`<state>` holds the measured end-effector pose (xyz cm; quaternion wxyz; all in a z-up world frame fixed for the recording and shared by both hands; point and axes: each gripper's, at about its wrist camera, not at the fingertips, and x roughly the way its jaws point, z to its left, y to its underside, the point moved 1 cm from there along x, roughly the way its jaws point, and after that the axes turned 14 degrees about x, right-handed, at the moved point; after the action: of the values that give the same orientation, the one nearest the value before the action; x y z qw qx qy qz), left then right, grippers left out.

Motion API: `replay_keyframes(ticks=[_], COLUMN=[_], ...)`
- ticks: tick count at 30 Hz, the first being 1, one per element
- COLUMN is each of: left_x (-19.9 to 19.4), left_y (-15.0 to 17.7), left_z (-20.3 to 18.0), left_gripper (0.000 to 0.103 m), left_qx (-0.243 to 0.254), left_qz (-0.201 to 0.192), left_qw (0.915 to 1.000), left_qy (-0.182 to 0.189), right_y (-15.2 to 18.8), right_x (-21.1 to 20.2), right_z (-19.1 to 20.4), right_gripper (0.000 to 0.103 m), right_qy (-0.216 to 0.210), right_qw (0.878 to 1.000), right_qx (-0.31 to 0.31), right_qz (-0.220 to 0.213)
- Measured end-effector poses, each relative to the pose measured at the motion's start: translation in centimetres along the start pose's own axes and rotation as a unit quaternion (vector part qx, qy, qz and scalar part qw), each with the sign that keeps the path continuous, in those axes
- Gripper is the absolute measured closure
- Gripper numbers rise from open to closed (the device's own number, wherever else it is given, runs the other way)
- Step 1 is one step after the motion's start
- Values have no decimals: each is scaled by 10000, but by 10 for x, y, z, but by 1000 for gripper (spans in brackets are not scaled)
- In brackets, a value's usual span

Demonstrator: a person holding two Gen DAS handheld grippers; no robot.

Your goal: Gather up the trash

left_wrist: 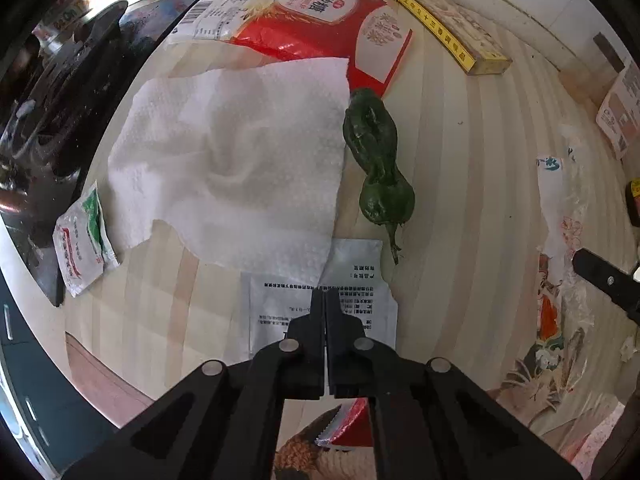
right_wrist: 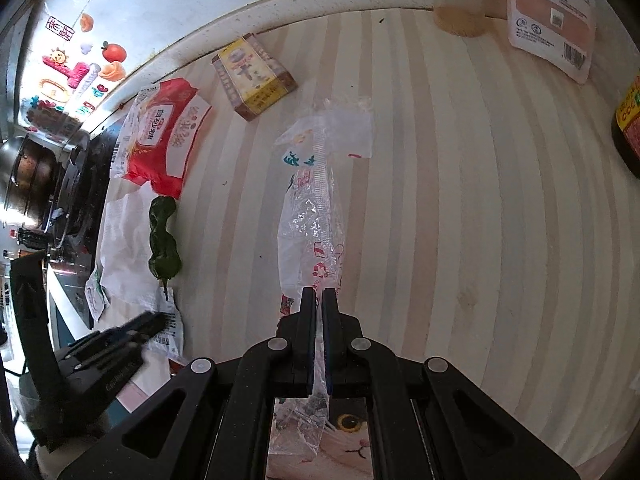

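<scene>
My left gripper (left_wrist: pixel 324 294) is shut with its tips over a white printed packet (left_wrist: pixel 362 280) on the striped counter; whether it pinches the packet is unclear. A crumpled paper towel (left_wrist: pixel 236 160) lies just beyond it, with a green pepper (left_wrist: pixel 378 160) to its right. My right gripper (right_wrist: pixel 319 294) is shut on a clear printed plastic wrapper (right_wrist: pixel 316 200), which stretches forward over the counter. The left gripper also shows in the right wrist view (right_wrist: pixel 132 330), at lower left.
A red and white sugar bag (left_wrist: pixel 320 12), a yellow box (left_wrist: pixel 452 24) and a small green sachet (left_wrist: pixel 82 240) lie on the counter (right_wrist: pixel 480 240). A stove (left_wrist: pixel 52 100) is at the left. A dark bottle (right_wrist: pixel 630 128) and a white package (right_wrist: pixel 552 12) are at the right.
</scene>
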<state>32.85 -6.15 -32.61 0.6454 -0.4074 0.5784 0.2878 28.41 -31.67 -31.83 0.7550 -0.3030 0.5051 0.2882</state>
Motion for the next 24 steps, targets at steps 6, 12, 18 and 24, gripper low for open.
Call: replay_keyframes(ticks=[6, 12, 18, 24], left_x=[-25, -64, -29, 3], left_y=[35, 78, 75, 60], left_z=[13, 53, 71, 67], left_gripper=[103, 103, 99, 50], left_qx=[-255, -735, -1171, -979], left_qz=[-205, -454, -401, -342], left_qw=[9995, 9960, 9867, 9878], left_qy=[47, 237, 1054, 1166], right_y=[0, -2, 1, 5], right_x=[-5, -14, -6, -10], right_z=[-1, 5, 19, 28], right_gripper=[100, 100, 100, 100], right_qy=[-28, -116, -209, -254], right_qw=[10000, 9999, 9997, 9993], right_qx=[-26, -58, -92, -265], right_qz=[-27, -108, -33, -106])
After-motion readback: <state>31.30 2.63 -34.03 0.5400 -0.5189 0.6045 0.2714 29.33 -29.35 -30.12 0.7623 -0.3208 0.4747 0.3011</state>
